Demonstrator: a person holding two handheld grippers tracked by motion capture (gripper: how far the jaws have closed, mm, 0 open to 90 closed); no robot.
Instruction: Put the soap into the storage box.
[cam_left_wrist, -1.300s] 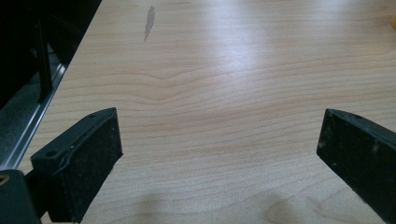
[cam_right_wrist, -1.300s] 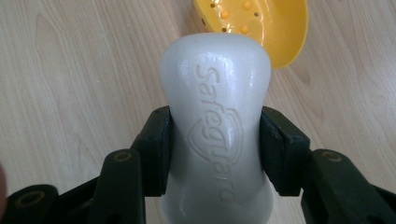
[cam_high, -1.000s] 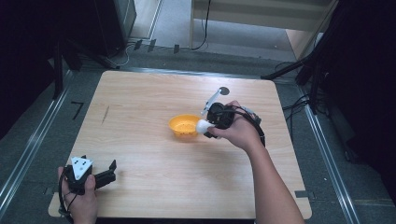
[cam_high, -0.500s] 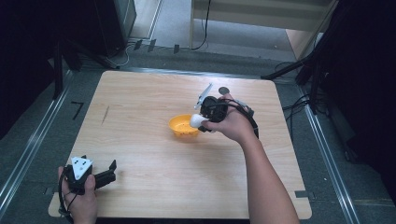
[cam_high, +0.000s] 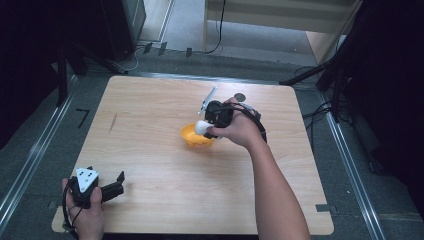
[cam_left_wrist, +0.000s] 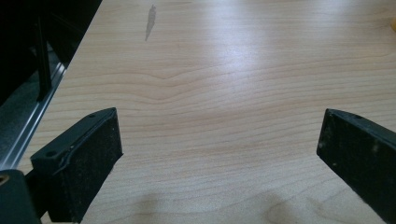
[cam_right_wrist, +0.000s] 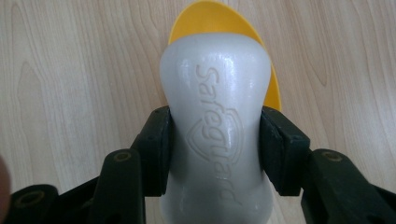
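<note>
The right gripper (cam_right_wrist: 212, 135) pinched a white bar of soap (cam_right_wrist: 215, 126), its two black jaws pressed against the bar's narrow waist on either side. The raised word "Safeguard" ran along the face of the soap in the right gripper view. Beyond the bar's far end showed the rim of an orange bowl (cam_right_wrist: 212, 18), partly covered by the soap, with bare wood grain to both sides.

In the high view the right gripper (cam_high: 206, 126) was held just right of the table's middle, and the soap (cam_high: 201, 128) hung over the right side of the orange bowl (cam_high: 192, 137). Whether the bar touched the bowl could not be told. The bowl stood on the light wooden table (cam_high: 150, 165), near its centre.

The left gripper (cam_high: 119, 181) rested at the near left corner of the table, well apart from the bowl, a grey three-cornered plate (cam_high: 86, 178) on top of it. In the left gripper view its jaws stood spread wide with nothing between them, above the tabletop (cam_left_wrist: 219, 93), where a dark streak (cam_left_wrist: 150, 21) marked the far wood.
</note>
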